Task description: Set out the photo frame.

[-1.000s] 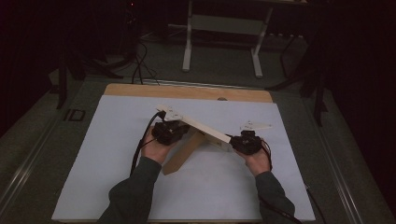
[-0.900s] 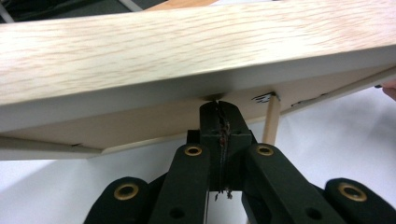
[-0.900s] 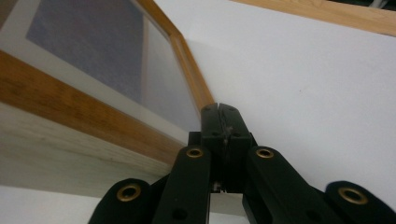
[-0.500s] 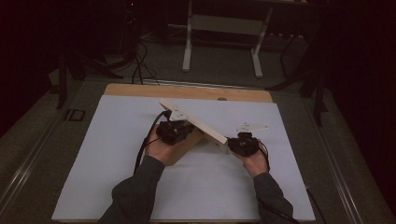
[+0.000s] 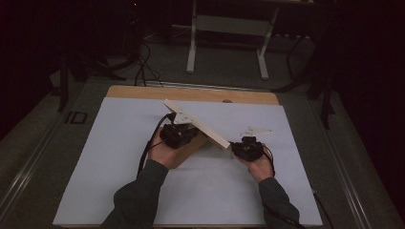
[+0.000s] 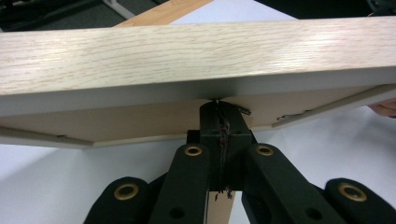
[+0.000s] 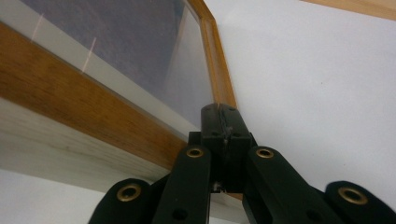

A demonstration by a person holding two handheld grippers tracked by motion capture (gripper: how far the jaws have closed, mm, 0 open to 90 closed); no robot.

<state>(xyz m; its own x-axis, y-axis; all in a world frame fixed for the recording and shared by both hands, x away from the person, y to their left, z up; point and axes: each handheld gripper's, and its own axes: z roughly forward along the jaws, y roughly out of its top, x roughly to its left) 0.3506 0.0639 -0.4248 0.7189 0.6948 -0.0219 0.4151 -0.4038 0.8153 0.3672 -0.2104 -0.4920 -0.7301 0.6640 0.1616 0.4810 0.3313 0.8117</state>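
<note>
A light wooden picture frame [image 5: 200, 126] is tilted up off the white sheet, between my two grippers. My left gripper [image 5: 187, 133] is under its left part. In the left gripper view the jaws [image 6: 219, 105] are shut together, tips against the frame's pale edge [image 6: 196, 56] above the brown backing [image 6: 116, 121]. My right gripper [image 5: 237, 146] is at the frame's lower right end. In the right gripper view it [image 7: 219, 112] is shut, tips at the inner wooden border [image 7: 93, 116] beside the glass [image 7: 116, 46]. Nothing shows clamped between either pair of jaws.
A white sheet [image 5: 119, 157] covers most of the wooden table [image 5: 191, 94]. Beyond the far edge are dark floor, cables [image 5: 141, 62] and a white stand [image 5: 227, 28]. Both forearms in dark sleeves [image 5: 138, 200] come in from the bottom.
The frame's far left corner has risen a little, so the frame stands steeper. Both hands have stayed about where they were, and both grippers remain shut.
</note>
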